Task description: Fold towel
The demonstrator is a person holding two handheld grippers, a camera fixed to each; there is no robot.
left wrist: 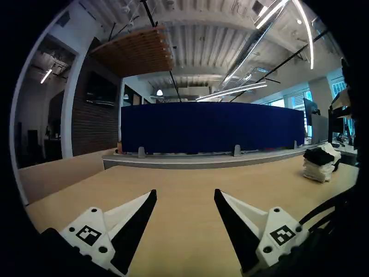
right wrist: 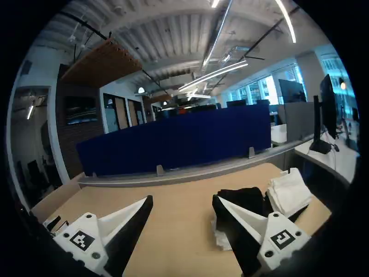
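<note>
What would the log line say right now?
left gripper: open, empty | right gripper: open, empty | towels: piled on table

Nothing I can read here: no words, numbers or brand names. I see just a square black-and-white code tag (left wrist: 88, 234) on each white finger of my left hand-held gripper (left wrist: 185, 190), and the same on my right hand-held gripper (right wrist: 182, 197).

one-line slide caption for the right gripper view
Open right gripper at a wooden desk, black and white towels piled ahead.
</note>
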